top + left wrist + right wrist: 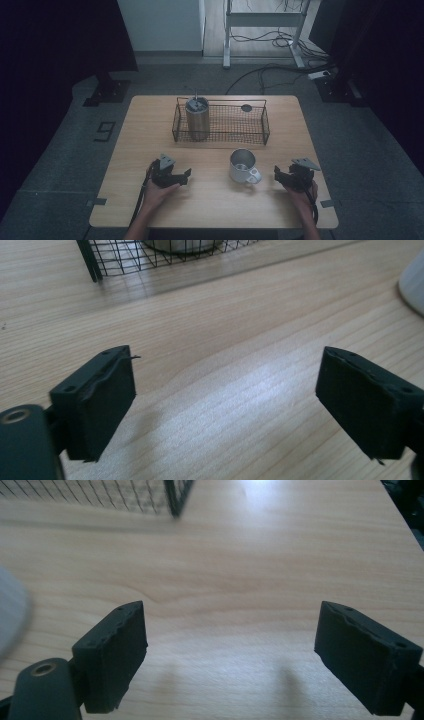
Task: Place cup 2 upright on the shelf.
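Grey carpet surrounds a pale wooden table (150, 145), and a dark mark shaped like a "9" (105, 131) lies on the floor to its left. At the table's far side a black wire basket (235, 131) holds a steel cylindrical canister (197, 119), possibly a coffee grinder. A white mug (243, 166) stands near the middle, handle toward the right gripper (281, 176), just beside it. The left gripper (186, 176) rests apart. Both have their jaws spread wide over bare wood, gripping nothing.
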The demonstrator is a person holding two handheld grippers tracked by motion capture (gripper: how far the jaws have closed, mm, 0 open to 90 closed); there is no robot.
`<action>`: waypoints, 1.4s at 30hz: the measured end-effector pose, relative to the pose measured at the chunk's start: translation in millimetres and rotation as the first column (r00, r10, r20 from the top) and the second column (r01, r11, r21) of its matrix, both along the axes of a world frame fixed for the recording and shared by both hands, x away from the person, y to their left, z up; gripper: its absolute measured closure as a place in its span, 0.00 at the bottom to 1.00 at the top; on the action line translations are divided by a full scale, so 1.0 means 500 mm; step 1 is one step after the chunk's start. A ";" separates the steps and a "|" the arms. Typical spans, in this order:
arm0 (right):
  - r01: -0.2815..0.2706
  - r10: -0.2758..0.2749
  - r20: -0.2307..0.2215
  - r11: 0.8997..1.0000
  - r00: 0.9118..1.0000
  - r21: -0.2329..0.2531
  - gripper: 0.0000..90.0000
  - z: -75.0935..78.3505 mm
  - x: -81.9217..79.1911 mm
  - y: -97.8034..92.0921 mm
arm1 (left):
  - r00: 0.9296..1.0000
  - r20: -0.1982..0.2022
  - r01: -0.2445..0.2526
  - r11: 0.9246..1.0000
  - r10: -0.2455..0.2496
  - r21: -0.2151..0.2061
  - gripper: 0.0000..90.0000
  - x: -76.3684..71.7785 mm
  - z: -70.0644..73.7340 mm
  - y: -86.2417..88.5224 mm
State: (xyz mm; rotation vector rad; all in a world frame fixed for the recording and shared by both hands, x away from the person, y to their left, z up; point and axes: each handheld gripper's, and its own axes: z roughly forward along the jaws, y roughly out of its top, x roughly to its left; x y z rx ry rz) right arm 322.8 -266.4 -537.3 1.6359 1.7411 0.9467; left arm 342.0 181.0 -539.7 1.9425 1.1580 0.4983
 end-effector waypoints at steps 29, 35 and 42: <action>-0.254 0.236 0.166 0.962 0.957 0.101 0.14 0.127 -0.064 0.115 | 1.000 -0.025 -0.016 1.000 0.016 0.011 0.13 0.005 -0.002 0.006; -0.291 0.275 0.155 0.953 0.949 0.085 0.14 0.138 -0.056 0.145 | 0.999 -0.025 -0.024 1.000 0.024 -0.001 0.14 0.006 0.001 0.014; -0.336 0.321 0.150 0.938 0.935 0.086 0.12 0.148 -0.032 0.189 | 0.999 -0.038 -0.015 1.000 0.015 0.003 0.14 0.002 -0.002 0.010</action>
